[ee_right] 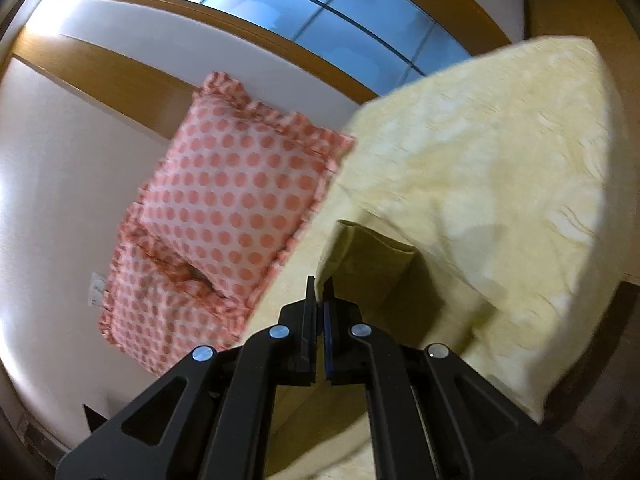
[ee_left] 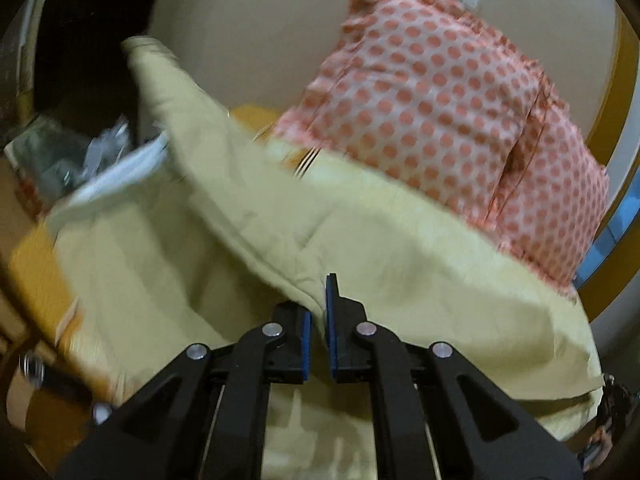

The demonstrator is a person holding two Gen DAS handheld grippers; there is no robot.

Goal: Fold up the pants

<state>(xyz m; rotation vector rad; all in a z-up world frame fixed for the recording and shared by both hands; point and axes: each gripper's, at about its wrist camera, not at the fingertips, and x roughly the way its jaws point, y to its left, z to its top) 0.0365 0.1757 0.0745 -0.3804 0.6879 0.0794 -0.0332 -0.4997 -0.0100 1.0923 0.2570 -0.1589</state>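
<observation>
The pants (ee_left: 248, 216) are pale yellow-green cloth, lifted and draped across the bed in the left wrist view. My left gripper (ee_left: 319, 312) is shut on a seamed edge of the pants, which runs up and left from the jaws. In the right wrist view my right gripper (ee_right: 320, 300) is shut on another edge of the pants (ee_right: 368, 256), which hangs as a darker olive fold just beyond the jaws. How much of the pants lies below the grippers is hidden.
Two pink polka-dot pillows (ee_right: 236, 204) lean against the white wall, also seen in the left wrist view (ee_left: 444, 112). The bed has a pale yellow patterned cover (ee_right: 500, 168). A window with a wooden frame (ee_right: 320, 4) is above. Clutter (ee_left: 80, 156) lies at the bed's left side.
</observation>
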